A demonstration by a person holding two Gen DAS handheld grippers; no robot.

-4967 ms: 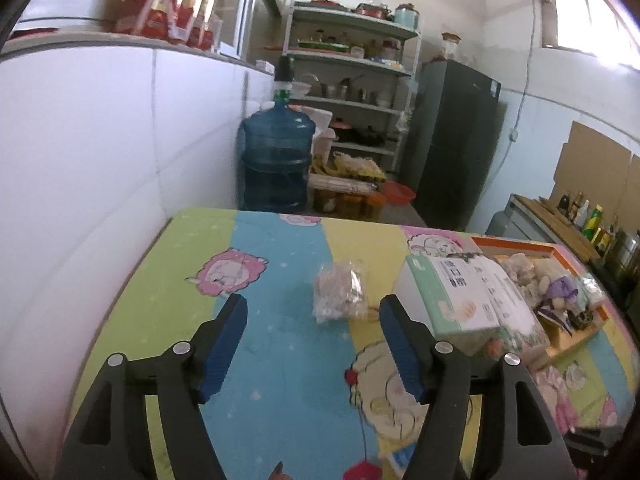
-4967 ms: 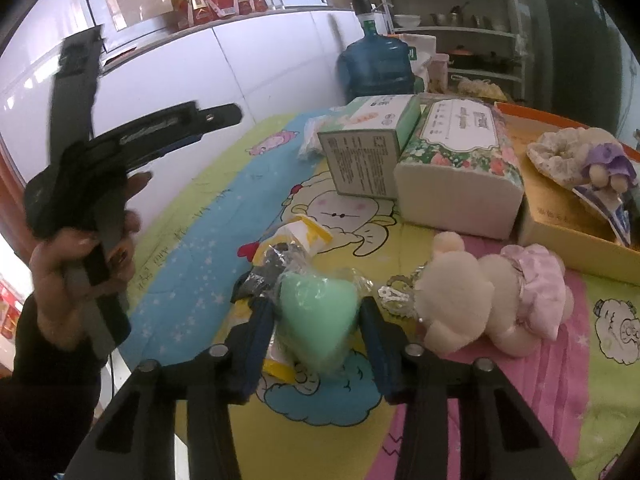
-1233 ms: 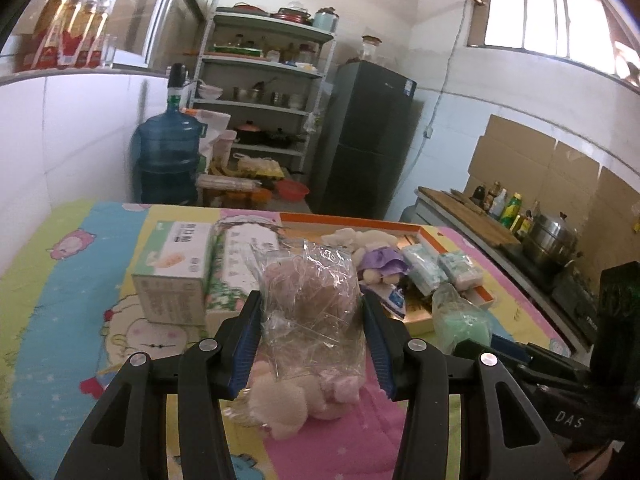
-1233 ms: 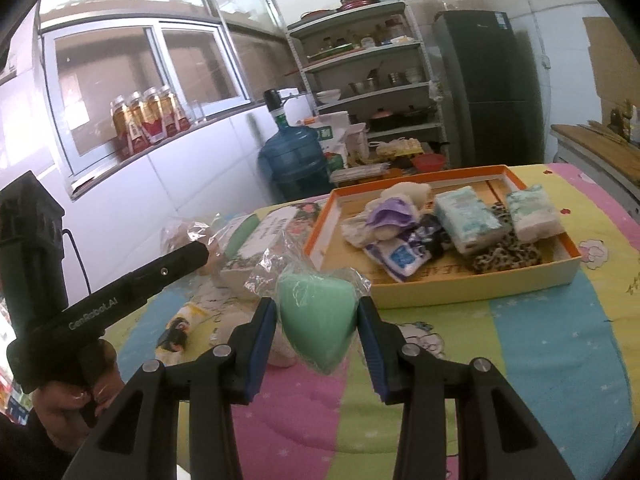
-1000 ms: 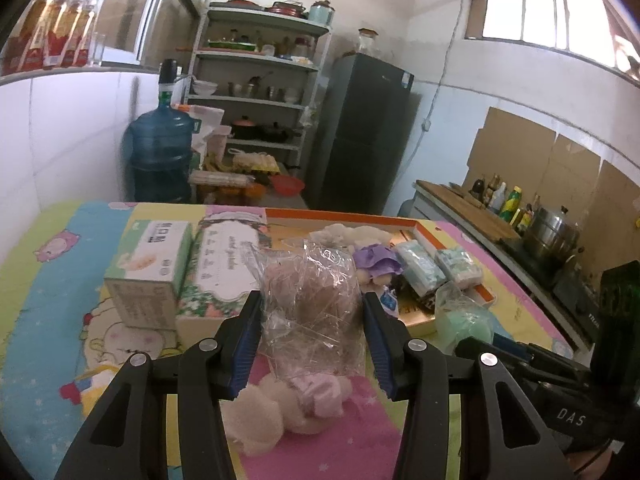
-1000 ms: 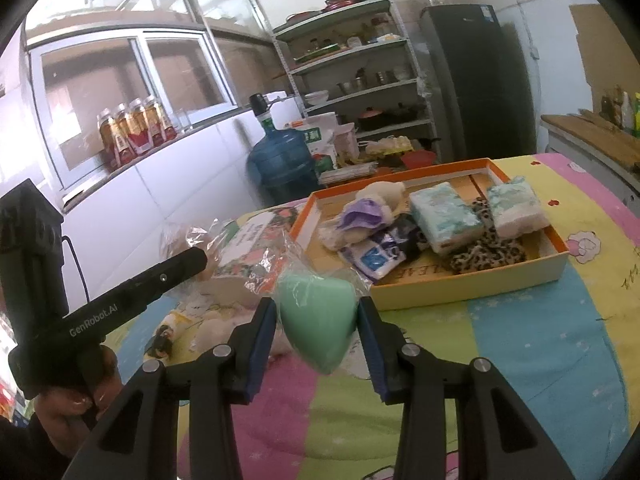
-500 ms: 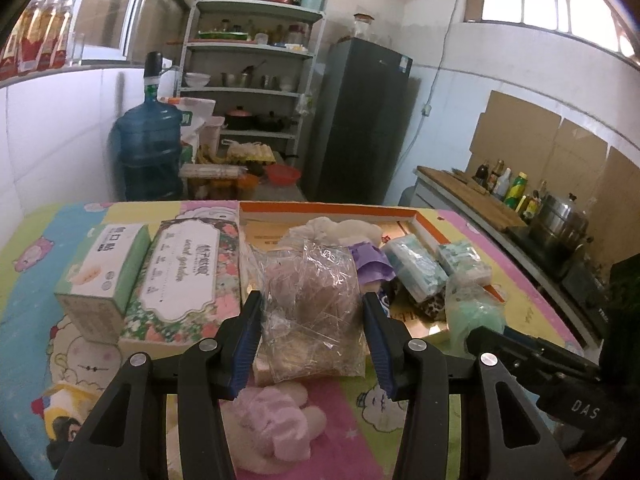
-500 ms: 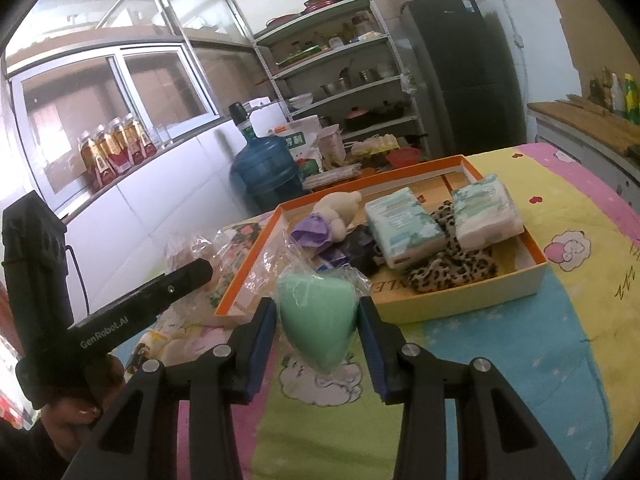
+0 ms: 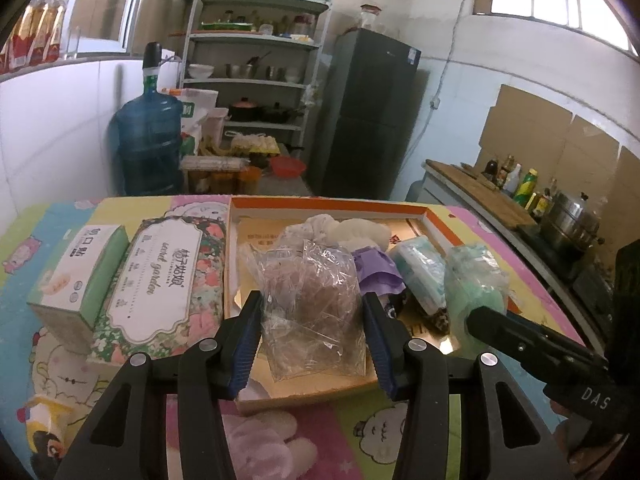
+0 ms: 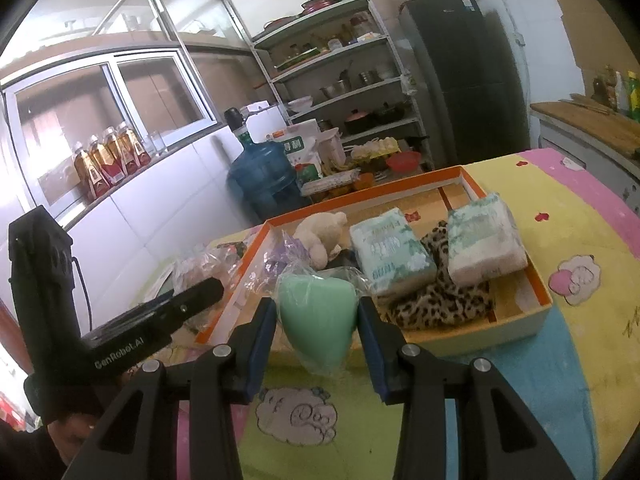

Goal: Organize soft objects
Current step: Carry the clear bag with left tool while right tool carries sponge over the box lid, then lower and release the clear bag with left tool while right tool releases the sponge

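"GenRobot.AI" marks the left tool [image 10: 160, 344]; "DAS" marks the right tool [image 9: 592, 394].

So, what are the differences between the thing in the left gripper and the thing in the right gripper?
The left gripper holds a crinkled clear plastic bag with pinkish-brown soft contents; the right gripper holds a mint-green sponge, smooth and solid in colour. The bag looks loose and shapeless; the sponge tapers downward to a rounded point. The bag hangs over the orange tray; the sponge sits just before its near wall. Both are wrapped in clear plastic and clamped between blue pads.
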